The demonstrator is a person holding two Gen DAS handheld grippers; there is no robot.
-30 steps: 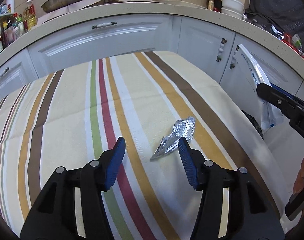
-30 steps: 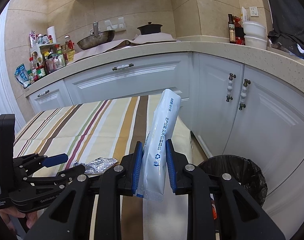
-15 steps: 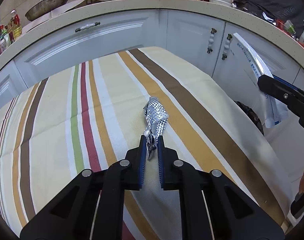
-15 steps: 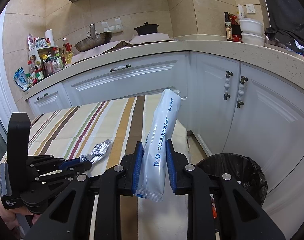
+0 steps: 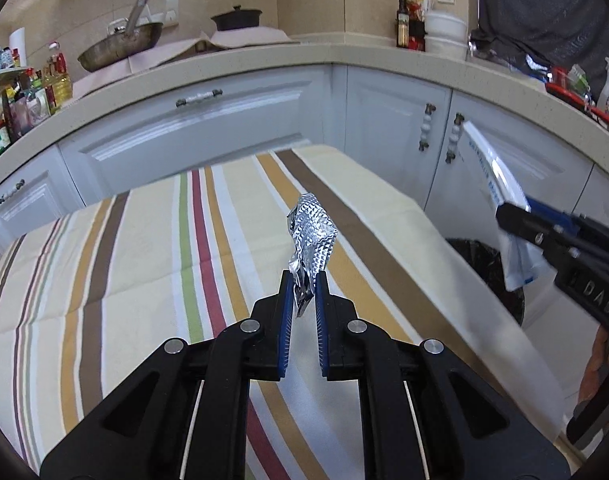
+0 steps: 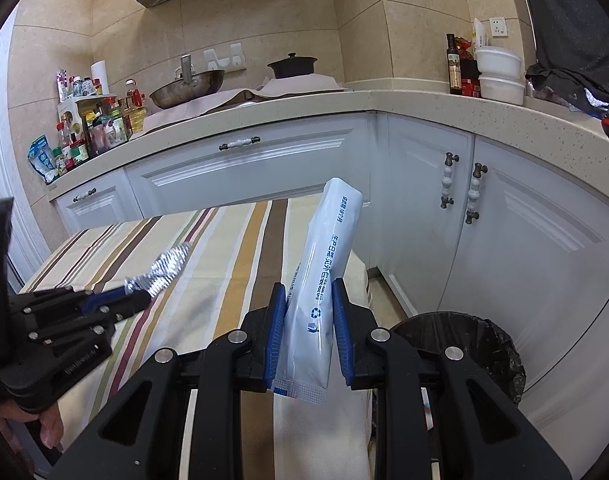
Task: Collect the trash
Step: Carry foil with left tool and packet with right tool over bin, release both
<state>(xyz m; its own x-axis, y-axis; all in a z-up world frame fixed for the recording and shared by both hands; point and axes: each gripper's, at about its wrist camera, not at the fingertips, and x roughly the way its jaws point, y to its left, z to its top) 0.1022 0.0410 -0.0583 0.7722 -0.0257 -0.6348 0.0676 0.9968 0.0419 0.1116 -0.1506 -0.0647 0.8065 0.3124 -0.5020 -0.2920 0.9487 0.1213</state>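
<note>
A crumpled silver foil wrapper (image 5: 313,240) stands up from my left gripper (image 5: 304,292), which is shut on its lower end and holds it above the striped tablecloth (image 5: 144,260). The right wrist view shows the same foil wrapper (image 6: 166,266) sticking out of the left gripper (image 6: 138,292) at the left. My right gripper (image 6: 309,316) is shut on a white plastic packet with blue print (image 6: 328,268), held upright near the table's right end. The white packet (image 5: 500,196) also shows at the right of the left wrist view. A bin lined with a black bag (image 6: 476,344) stands on the floor right of the table.
White cabinets (image 6: 264,168) under a beige counter (image 6: 304,108) wrap around behind and to the right of the table. A wok (image 6: 186,88), a dark pot (image 6: 291,66), bottles and white bowls (image 6: 498,76) sit on the counter. A hand (image 6: 48,428) holds the left gripper's handle.
My left gripper closed on the foil wrapper and lifted it off the tablecloth. The right gripper stayed put with the white packet.
</note>
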